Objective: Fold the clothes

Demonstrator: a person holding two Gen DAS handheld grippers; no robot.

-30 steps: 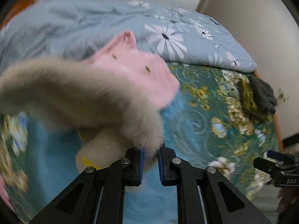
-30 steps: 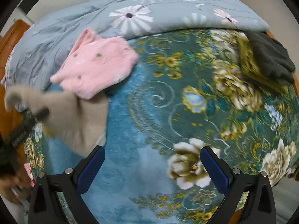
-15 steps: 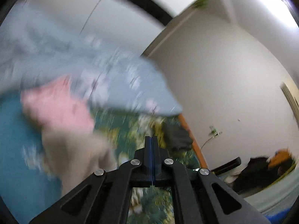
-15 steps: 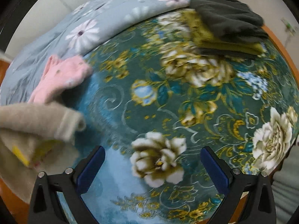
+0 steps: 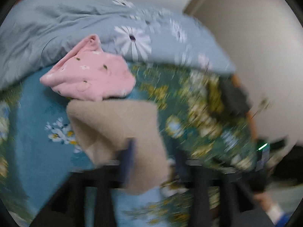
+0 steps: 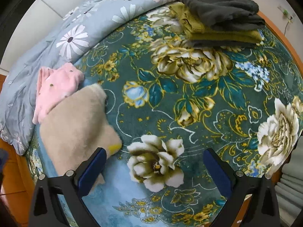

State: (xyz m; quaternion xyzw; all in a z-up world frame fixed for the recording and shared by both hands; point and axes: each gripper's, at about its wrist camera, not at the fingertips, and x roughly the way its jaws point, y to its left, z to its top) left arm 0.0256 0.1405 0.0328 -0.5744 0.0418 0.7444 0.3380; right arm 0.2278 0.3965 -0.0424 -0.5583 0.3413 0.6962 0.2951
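Note:
A beige fuzzy garment (image 5: pixel 117 132) lies bunched on the teal floral blanket (image 6: pixel 189 94), just in front of a folded pink garment (image 5: pixel 90 75). My left gripper (image 5: pixel 153 160) is badly blurred. Its jaws are opening, and the beige cloth's near end lies loose between the fingers with no pad pressing on it. In the right wrist view the beige garment (image 6: pixel 75 124) and the pink garment (image 6: pixel 56 87) sit at the left. My right gripper (image 6: pixel 155 162) stands wide open over a white flower print. Its left finger (image 6: pixel 92 166) overlaps the beige cloth's edge.
A folded stack, dark grey garment (image 6: pixel 221 5) on an olive one (image 6: pixel 217 32), sits at the bed's far right corner. A light blue daisy quilt (image 6: pixel 75 37) is heaped along the back. The wooden bed frame (image 6: pixel 284 37) borders the right side, and orange floor (image 6: pixel 11 179) shows at left.
My left gripper, which was shut on the beige garment, swung up and came back down with its jaws apart. The garment now lies on the bed. My right gripper shifted sideways and stayed open.

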